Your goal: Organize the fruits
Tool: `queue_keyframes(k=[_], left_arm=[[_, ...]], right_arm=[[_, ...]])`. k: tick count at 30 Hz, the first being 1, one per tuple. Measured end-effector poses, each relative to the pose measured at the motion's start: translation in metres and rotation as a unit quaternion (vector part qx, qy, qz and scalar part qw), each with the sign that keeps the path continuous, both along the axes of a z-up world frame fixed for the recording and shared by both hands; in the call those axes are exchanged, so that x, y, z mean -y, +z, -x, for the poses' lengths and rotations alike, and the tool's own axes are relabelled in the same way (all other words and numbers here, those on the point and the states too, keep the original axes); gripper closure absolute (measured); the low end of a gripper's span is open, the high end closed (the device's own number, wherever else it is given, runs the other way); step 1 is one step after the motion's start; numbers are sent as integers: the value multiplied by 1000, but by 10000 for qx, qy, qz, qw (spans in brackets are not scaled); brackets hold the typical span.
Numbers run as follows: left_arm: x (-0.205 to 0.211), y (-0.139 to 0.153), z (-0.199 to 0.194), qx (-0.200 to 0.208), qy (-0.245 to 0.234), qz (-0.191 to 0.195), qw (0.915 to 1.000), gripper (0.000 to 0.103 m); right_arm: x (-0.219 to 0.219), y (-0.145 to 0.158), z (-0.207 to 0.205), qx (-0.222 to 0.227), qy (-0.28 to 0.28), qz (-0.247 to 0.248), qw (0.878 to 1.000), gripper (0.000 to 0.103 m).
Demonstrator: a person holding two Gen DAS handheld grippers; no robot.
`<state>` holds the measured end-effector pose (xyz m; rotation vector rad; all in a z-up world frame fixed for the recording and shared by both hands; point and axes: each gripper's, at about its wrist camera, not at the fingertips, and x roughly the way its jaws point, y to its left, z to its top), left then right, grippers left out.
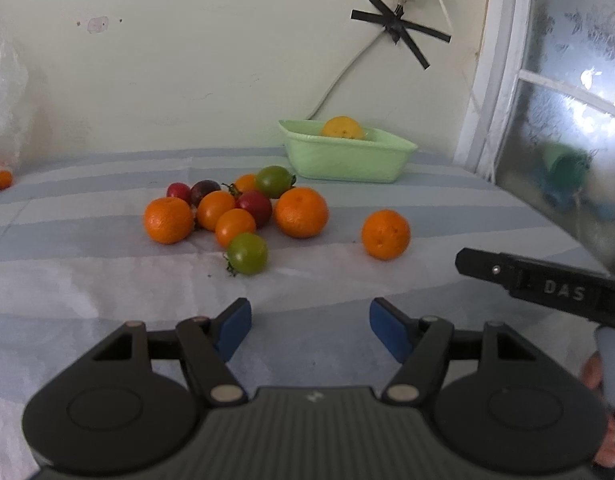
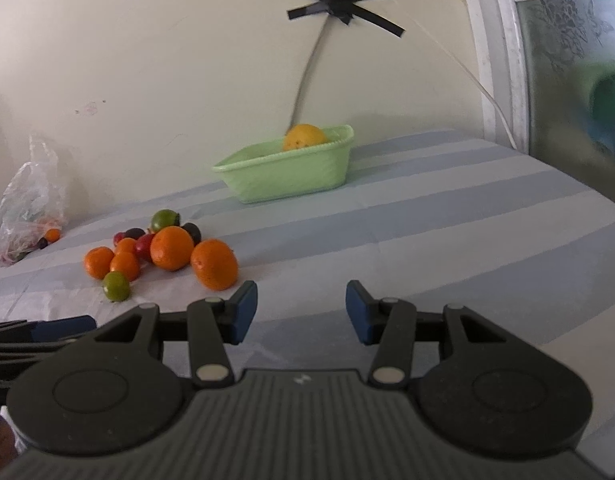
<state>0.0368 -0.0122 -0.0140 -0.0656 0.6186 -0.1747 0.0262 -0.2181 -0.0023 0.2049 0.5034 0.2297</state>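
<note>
In the left wrist view, the left claw (image 1: 310, 320) sits at the lower centre of the frame, its blue pads spread apart with only bare striped surface (image 1: 87, 280) between them; it is released and grasps nothing. Above it, in the middle of the frame, lies a cluster of fruits (image 1: 235, 212): oranges, red and dark plum-like pieces and two green ones, mostly touching each other. A lone orange (image 1: 385, 234) rests apart to the right of the cluster. Further back, against the pale wall, stands a light green basket (image 1: 347, 160) with one yellow-orange fruit (image 1: 342, 127) inside. Part of the right claw juts in from the right edge.

In the right wrist view, the right claw (image 2: 301, 312) fills the lower centre, likewise released, its pads apart over empty cloth. The nearest orange (image 2: 214, 264) lies just above its left pad. A crumpled plastic bag (image 2: 27, 200) sits at the left edge, the green basket (image 2: 283, 180) at the centre.
</note>
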Motion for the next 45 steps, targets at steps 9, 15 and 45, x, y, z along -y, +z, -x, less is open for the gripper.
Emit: queue_keyframes(k=[9,15,45], left_arm=[[9,-1,0,-29,167,-436,9989,35],[11,-1,-1,-35,188,-539,9984,34],[10,-2,-1,-101,-68,-443,9989,20]], right_arm=[[-4,3,9,305,385,17,9988,45],[-2,5,13,437,479,-34,9979,45],[-6,5,9,345,727,-4,9968,45]])
